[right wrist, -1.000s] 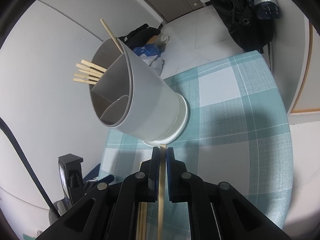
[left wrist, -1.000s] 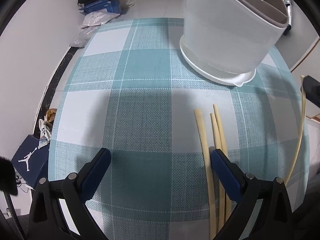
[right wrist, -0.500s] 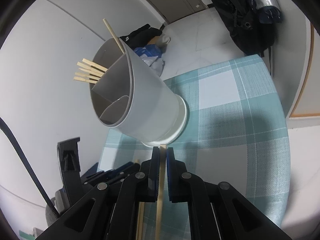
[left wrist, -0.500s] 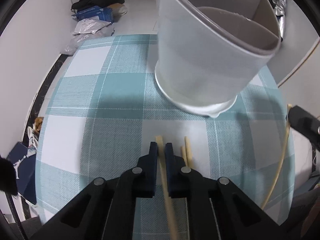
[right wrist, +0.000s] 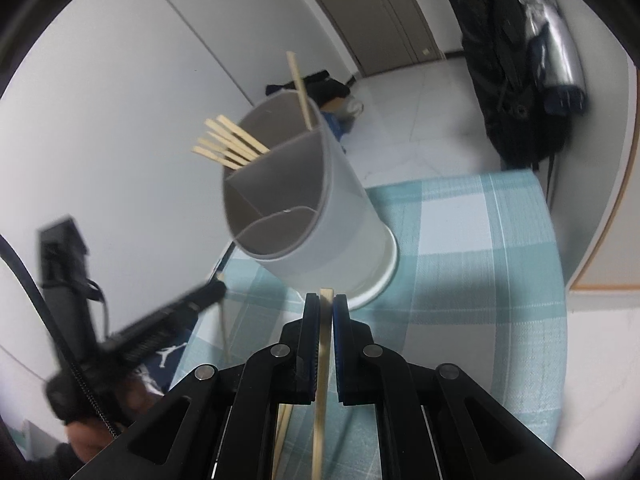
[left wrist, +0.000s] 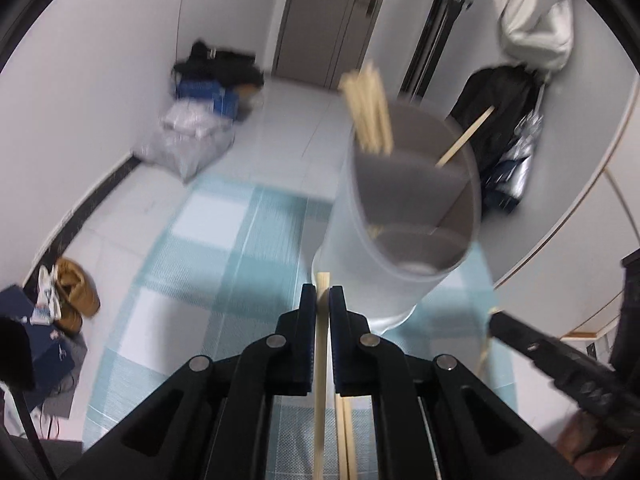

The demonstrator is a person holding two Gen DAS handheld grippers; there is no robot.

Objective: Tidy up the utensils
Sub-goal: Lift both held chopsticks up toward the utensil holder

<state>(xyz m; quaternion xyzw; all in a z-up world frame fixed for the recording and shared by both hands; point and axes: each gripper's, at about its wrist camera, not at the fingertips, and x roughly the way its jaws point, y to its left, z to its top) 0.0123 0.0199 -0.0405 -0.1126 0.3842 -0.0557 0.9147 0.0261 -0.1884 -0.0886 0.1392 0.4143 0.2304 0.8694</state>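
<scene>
left gripper: fingers closed, angled down | right gripper: fingers closed, angled down

Teal-and-white checked tablecloth; pale grey utensil holder; light tan chopsticks; black jacket.

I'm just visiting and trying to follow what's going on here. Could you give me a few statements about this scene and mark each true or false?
1. Both grippers hold a chopstick. True: the left gripper and the right gripper each pinch one.
2. The holder is empty. False: several chopsticks stand in it.
3. The tablecloth is red. False: it is teal and white check.
4. The holder has inner dividers. True.
</scene>
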